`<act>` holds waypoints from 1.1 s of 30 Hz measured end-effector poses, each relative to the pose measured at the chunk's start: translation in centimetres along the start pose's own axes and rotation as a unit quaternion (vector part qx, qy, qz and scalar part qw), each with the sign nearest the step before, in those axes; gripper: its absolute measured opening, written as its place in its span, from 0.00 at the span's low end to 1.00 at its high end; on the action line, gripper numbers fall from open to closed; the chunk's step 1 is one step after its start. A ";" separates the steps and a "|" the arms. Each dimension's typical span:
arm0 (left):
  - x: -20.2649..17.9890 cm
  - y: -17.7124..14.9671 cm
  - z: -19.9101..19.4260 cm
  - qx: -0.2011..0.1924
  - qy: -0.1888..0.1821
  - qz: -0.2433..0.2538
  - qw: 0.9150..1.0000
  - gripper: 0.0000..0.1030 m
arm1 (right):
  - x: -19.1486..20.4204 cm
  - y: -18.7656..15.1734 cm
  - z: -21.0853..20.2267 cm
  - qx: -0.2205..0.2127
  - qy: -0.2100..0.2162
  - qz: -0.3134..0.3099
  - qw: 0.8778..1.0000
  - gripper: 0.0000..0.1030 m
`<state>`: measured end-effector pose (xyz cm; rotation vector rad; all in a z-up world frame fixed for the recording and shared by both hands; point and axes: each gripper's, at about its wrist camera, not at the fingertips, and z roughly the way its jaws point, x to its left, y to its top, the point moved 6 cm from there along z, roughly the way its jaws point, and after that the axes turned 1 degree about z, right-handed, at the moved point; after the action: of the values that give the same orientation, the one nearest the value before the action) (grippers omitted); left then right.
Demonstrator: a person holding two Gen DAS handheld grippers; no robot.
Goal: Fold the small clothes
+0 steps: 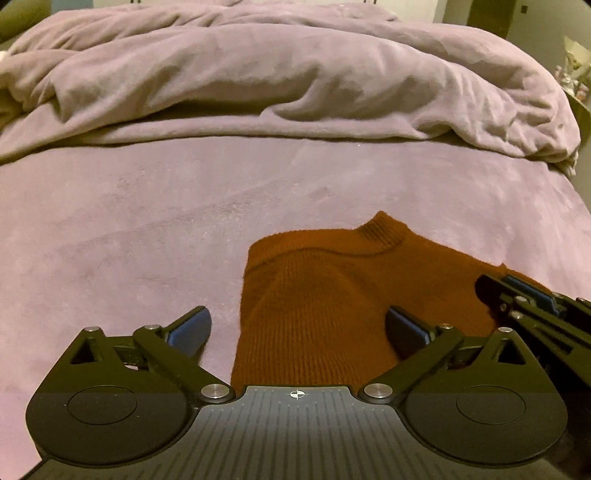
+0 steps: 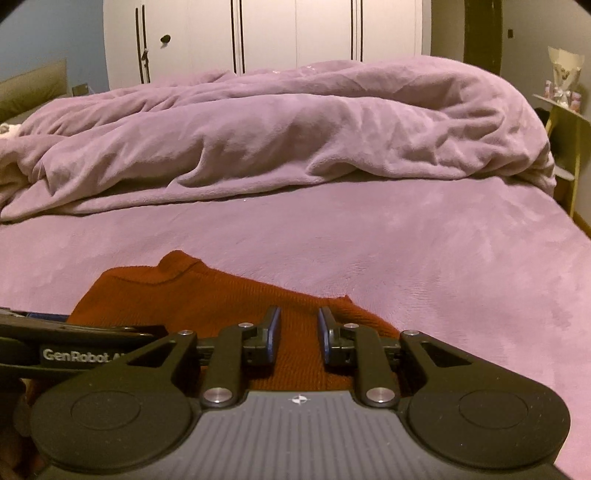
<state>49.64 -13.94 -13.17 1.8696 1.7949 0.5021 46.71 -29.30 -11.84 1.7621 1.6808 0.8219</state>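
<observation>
A rust-brown knitted sweater [image 1: 317, 295] lies on the purple bed sheet [image 1: 129, 229], collar toward the far side; it also shows in the right wrist view [image 2: 192, 295]. My left gripper [image 1: 297, 325] is wide open, hovering over the sweater's left part, its left finger over bare sheet. My right gripper [image 2: 298, 325] is partly open with nothing between the fingers, above the sweater's right part near a sleeve end. The right gripper also shows at the right edge of the left wrist view [image 1: 524, 299].
A crumpled purple duvet [image 2: 277, 140] is heaped across the far half of the bed. White wardrobe doors [image 2: 266, 33] stand behind it. A small side table [image 2: 565, 107] with objects stands at the bed's right edge.
</observation>
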 end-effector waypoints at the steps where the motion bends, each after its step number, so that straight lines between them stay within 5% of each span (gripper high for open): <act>1: -0.1 0.0 0.0 0.000 0.002 0.001 1.000 1.00 | -0.2 0.0 0.2 0.001 0.006 0.009 1.000 0.19; 7: 0.3 -0.4 -1.9 0.000 -0.011 0.011 1.000 1.00 | -0.7 0.0 -1.4 -0.010 0.029 0.036 0.999 0.22; 10: 1.1 -3.0 -5.3 -0.025 -0.043 0.046 0.998 1.00 | -0.4 -1.4 -5.3 -0.007 0.042 0.020 0.999 0.40; 13: 2.3 -6.0 -8.8 -0.032 -0.083 0.052 0.995 1.00 | -1.3 -4.6 -10.4 -0.012 0.052 0.007 0.999 0.43; 19: 4.2 -10.3 -12.8 -0.031 -0.103 0.023 0.994 1.00 | -5.7 -10.8 -17.6 0.019 0.061 0.120 0.991 0.48; 22: 4.0 -11.0 -12.8 0.008 -0.128 0.002 0.992 1.00 | -6.0 -10.9 -18.3 0.022 0.075 0.141 0.987 0.45; 27: 3.7 -11.1 -12.9 0.029 -0.134 0.001 0.991 1.00 | -5.7 -10.3 -17.4 0.031 0.097 0.154 0.983 0.08; 31: 4.5 -10.5 -12.9 0.019 -0.137 -0.003 0.990 1.00 | -6.5 -10.5 -18.0 0.027 0.136 0.197 0.971 0.07; 33: 5.0 -10.1 -12.5 0.026 -0.155 -0.017 0.987 1.00 | -7.1 -11.3 -17.4 0.040 0.121 0.185 0.974 0.07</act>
<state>34.52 -7.68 -9.33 1.8319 1.6408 0.1411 26.03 -36.07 -9.37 2.1428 1.5694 1.1881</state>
